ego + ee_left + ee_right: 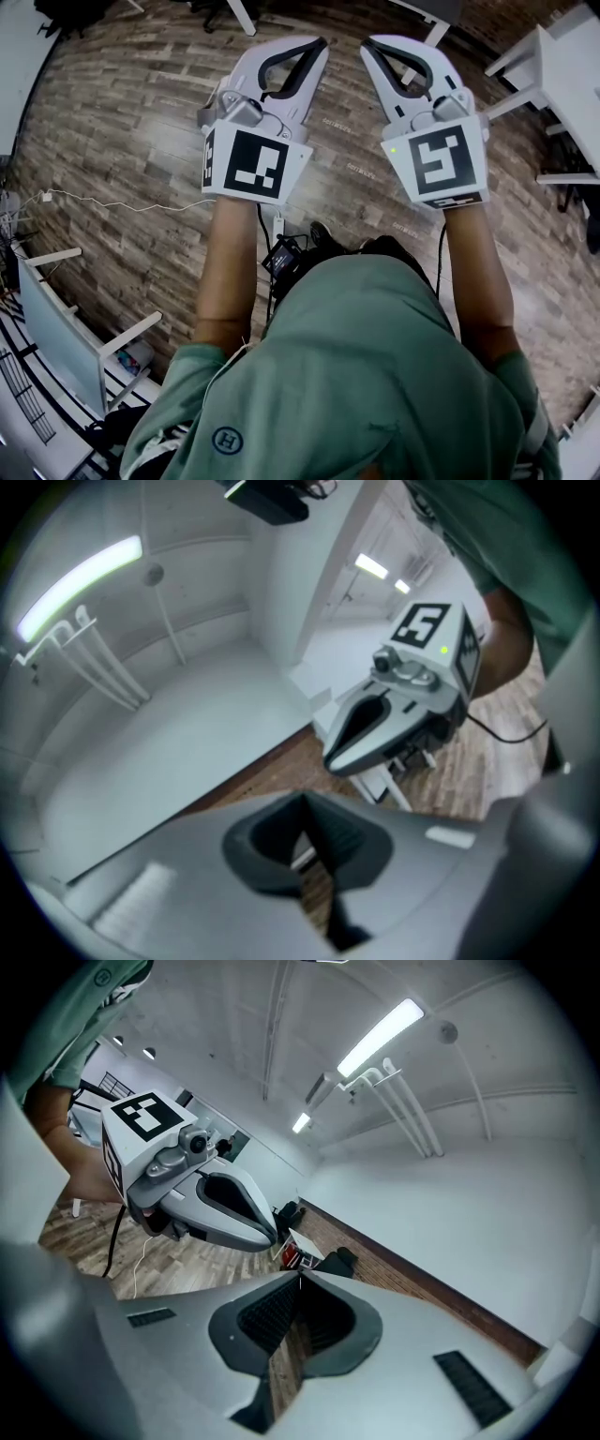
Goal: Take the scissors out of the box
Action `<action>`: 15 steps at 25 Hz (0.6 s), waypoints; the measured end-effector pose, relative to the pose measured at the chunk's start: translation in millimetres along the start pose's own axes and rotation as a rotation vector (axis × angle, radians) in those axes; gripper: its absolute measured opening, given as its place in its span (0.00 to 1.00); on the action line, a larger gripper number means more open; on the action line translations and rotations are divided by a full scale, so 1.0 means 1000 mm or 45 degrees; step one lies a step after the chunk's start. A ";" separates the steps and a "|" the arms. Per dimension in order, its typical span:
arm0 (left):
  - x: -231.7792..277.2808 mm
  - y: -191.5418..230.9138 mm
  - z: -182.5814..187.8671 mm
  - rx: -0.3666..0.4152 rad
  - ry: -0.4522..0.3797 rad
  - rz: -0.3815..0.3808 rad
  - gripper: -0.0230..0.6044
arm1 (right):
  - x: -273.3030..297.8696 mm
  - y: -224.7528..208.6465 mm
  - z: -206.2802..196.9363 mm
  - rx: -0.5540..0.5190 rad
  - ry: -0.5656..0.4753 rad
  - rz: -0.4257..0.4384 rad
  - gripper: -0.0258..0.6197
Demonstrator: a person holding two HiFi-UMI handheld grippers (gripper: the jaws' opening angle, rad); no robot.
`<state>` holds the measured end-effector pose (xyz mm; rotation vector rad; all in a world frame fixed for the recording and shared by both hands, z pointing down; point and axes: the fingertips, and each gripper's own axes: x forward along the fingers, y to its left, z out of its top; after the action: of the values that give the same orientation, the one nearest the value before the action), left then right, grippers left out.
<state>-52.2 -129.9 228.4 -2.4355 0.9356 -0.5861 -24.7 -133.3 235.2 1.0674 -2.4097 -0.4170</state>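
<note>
1. The scissors and the box are not seen in any view. Only the wood floor, a white cable lying on it at the left and a white desk at the far right are shown, so where the task's things lie cannot be told
2. A reach could be started blind. Both gripper views are pointed at a pale wall and ceiling lights, not at any work surface, so the box could be missed or struck on its rim if it is approached before it has been brought into view
3. The left gripper is closed, its jaws met at the tips with nothing between them. The right gripper is closed and empty in the same way. If they were lowered into the box like this, the scissors would likely be pushed or pinned rather than gripped
4. The two grippers are held near each other, with their tips leaning inward. A small turn of either wrist could knock one against the other
5. Pose: the left forearm and the right forearm are stretched forward and roughly parallel, away from the body and above the floor. The marker cube of the left gripper and that of the right gripper are turned up toward the head camera. Each gripper is seen from the other's view, just beside it and apart from it
</note>
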 end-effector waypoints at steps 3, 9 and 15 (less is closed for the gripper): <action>0.002 0.000 0.001 0.006 -0.005 -0.001 0.04 | -0.001 -0.001 -0.002 -0.008 0.004 -0.011 0.05; 0.005 -0.002 0.000 0.013 -0.004 0.002 0.04 | -0.001 -0.003 -0.007 -0.008 -0.003 -0.018 0.05; 0.005 0.000 -0.009 0.040 0.020 0.016 0.04 | 0.006 -0.004 -0.007 -0.010 -0.038 -0.021 0.05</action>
<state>-53.9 -135.5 236.0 -2.3991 0.9405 -0.6116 -22.6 -141.0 241.1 1.0853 -2.4253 -0.4504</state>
